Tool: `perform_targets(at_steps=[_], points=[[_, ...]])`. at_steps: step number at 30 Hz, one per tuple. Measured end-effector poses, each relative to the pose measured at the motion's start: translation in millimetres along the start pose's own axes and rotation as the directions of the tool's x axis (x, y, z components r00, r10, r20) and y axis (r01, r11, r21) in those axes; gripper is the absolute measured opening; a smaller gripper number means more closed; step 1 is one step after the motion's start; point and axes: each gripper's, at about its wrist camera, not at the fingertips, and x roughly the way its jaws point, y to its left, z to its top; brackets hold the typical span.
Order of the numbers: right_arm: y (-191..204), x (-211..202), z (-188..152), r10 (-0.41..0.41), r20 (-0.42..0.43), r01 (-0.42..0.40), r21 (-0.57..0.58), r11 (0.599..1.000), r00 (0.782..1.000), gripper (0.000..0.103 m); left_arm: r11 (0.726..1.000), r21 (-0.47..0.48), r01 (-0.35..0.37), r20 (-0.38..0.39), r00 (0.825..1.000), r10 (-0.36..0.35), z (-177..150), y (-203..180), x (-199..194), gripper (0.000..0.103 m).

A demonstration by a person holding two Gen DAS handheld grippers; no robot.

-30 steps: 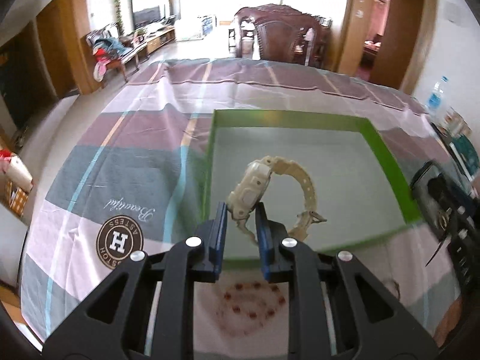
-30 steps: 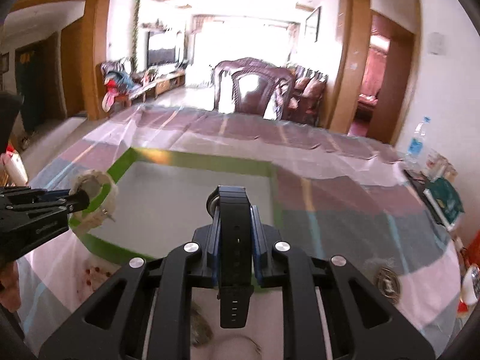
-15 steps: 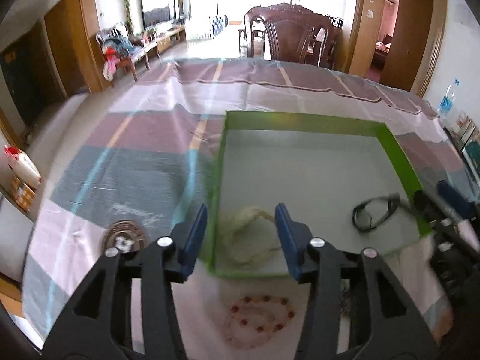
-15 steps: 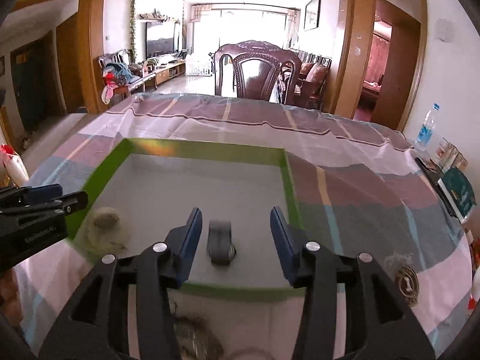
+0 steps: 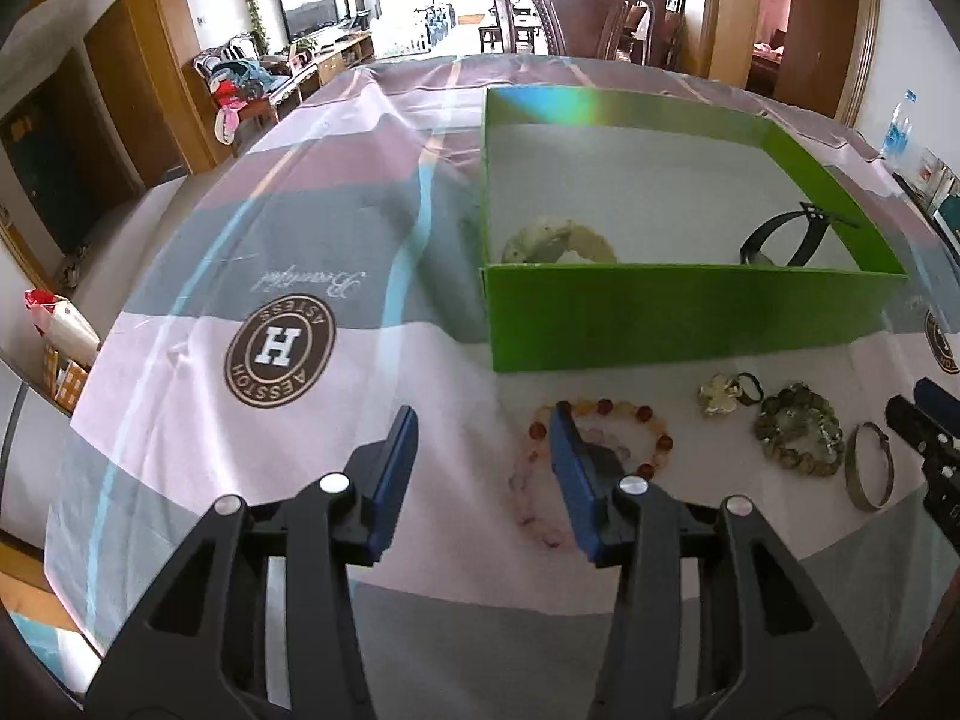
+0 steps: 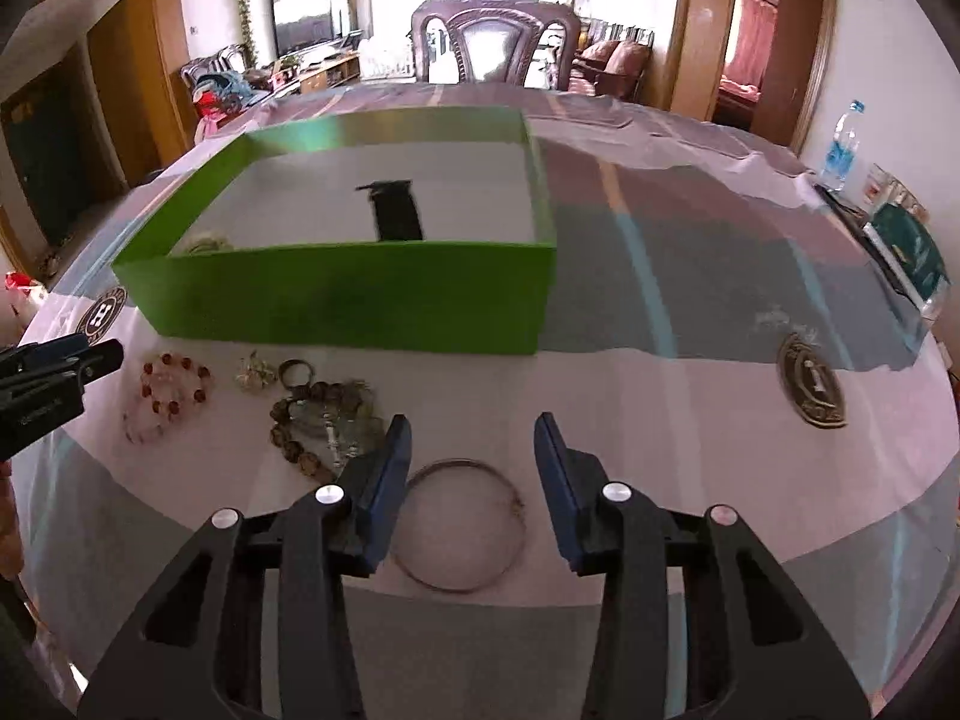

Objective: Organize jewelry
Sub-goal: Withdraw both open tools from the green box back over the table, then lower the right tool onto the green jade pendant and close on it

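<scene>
The left claw (image 5: 483,435) stands spread and empty above the striped tablecloth (image 5: 288,228), its right finger overlapping the red-and-pink bead bracelet (image 5: 600,438) that lies on the table in front of the green box (image 5: 660,315). The right claw (image 6: 474,441) has its jaws apart with nothing pinched; they have just been closing a little, and the thin metal bangle (image 6: 462,525) lies flat on the table between and below the fingers. Inside the box a cream watch (image 5: 558,240) rests near the front left corner and a black watch (image 5: 786,234) toward the right. A gold clip (image 5: 720,396) and a dark bead bracelet (image 5: 798,429) sit between the red beads and the bangle
</scene>
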Motion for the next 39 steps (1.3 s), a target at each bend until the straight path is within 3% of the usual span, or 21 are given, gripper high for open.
perform_targets(at_steps=[13,17,23,25,34,39], points=[[45,30,0,0.072,-0.066,-0.08,-0.124,0.989,0.995,0.042,0.999,0.037,0.01,-0.052,0.999,-0.008,-14,-13,14,0.047],[49,29,-3,0.099,-0.071,-0.108,-0.148,0.983,0.993,0.013,0.999,0.04,0.013,-0.054,0.999,-0.011,-15,-15,12,0.048],[50,28,-6,0.137,-0.088,-0.149,-0.149,0.978,0.987,0.009,0.999,0.043,0.026,-0.061,0.998,-0.023,-21,-15,9,0.049],[43,23,-5,0.167,-0.08,-0.176,-0.121,0.977,0.983,0.0,0.998,0.045,0.038,-0.076,0.996,-0.034,-23,-15,10,0.049],[24,-24,0,0.195,0.024,-0.192,-0.081,0.978,0.981,0.0,0.995,0.064,0.074,-0.076,0.995,-0.069,-32,-19,-2,0.049],[39,0,-2,0.131,-0.03,-0.134,-0.111,0.985,0.991,0.005,0.996,0.063,0.069,-0.078,0.995,-0.064,-32,-22,-1,0.051]])
